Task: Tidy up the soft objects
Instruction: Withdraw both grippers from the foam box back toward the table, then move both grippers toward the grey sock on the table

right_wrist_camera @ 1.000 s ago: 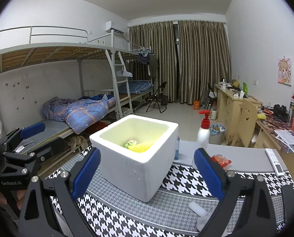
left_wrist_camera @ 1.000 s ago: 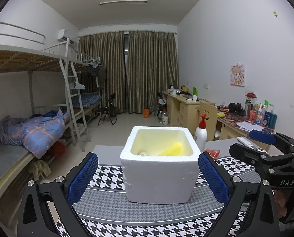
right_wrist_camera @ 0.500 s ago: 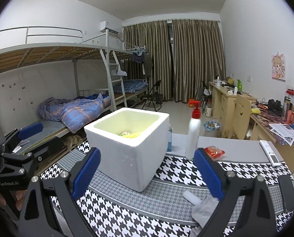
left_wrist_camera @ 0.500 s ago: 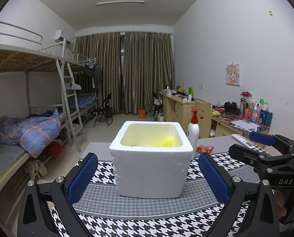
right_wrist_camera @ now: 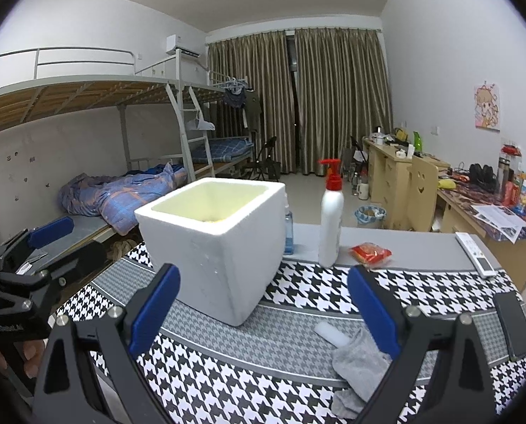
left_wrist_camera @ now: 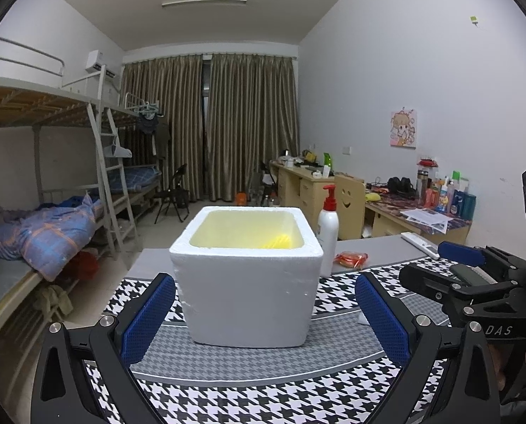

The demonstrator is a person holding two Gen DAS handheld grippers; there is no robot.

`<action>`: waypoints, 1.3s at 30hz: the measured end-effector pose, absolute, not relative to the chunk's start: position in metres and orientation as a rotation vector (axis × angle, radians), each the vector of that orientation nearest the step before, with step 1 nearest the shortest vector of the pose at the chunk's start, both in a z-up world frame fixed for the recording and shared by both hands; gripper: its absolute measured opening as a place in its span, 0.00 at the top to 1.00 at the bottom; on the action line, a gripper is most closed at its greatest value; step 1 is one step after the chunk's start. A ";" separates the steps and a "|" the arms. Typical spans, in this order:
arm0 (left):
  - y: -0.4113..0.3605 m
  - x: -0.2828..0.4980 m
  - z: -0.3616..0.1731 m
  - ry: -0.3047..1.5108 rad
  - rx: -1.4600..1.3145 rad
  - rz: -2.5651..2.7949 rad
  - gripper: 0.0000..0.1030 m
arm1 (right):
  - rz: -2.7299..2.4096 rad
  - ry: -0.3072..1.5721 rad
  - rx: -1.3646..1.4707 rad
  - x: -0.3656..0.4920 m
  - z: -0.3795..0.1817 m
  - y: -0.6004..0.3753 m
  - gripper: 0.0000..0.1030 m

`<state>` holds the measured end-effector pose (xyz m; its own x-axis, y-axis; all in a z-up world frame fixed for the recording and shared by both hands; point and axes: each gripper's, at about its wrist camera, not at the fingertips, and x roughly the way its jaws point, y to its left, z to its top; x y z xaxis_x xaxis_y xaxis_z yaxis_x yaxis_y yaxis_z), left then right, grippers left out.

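A white foam box (left_wrist_camera: 247, 282) (right_wrist_camera: 213, 247) stands on the houndstooth mat (left_wrist_camera: 248, 395). Something yellow (left_wrist_camera: 278, 240) lies inside it against the right wall. A grey sock (right_wrist_camera: 360, 367) lies crumpled on the mat by my right gripper's right finger, with a small white tube (right_wrist_camera: 331, 334) just behind it. My left gripper (left_wrist_camera: 264, 318) is open, empty, in front of the box. My right gripper (right_wrist_camera: 263, 314) is open and empty too, near the box's front right corner. Each gripper shows at the edge of the other's view.
A white pump bottle (right_wrist_camera: 330, 219) with a red top, a small blue bottle (right_wrist_camera: 287, 233) and a red packet (right_wrist_camera: 368, 252) stand behind the box. A remote (right_wrist_camera: 474, 254) and a dark phone (right_wrist_camera: 513, 321) lie at the right. Bunk beds left, desks right.
Both grippers have drawn back and down from the box, so less of its inside shows. The grey sock and white tube have come into the right wrist view.
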<state>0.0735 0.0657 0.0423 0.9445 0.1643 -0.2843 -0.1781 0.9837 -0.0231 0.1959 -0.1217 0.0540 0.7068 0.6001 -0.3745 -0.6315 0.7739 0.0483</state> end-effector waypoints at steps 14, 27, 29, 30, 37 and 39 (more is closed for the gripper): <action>0.052 0.090 0.027 0.332 -0.041 0.116 0.01 | 0.629 0.408 -0.063 0.203 0.043 -0.145 0.05; 0.039 0.102 0.017 0.371 -0.042 0.053 0.01 | 0.567 0.440 -0.038 0.211 0.035 -0.169 0.05; 0.037 0.103 0.016 0.376 -0.044 0.043 0.01 | 0.558 0.443 -0.035 0.212 0.034 -0.172 0.05; 0.036 0.104 0.016 0.378 -0.045 0.038 0.01 | 0.553 0.444 -0.035 0.212 0.034 -0.173 0.05; 0.029 0.110 0.014 0.393 -0.044 0.009 0.01 | 0.517 0.446 -0.033 0.214 0.034 -0.184 0.05; 0.026 0.112 0.014 0.396 -0.044 0.000 0.01 | 0.505 0.447 -0.033 0.214 0.034 -0.188 0.05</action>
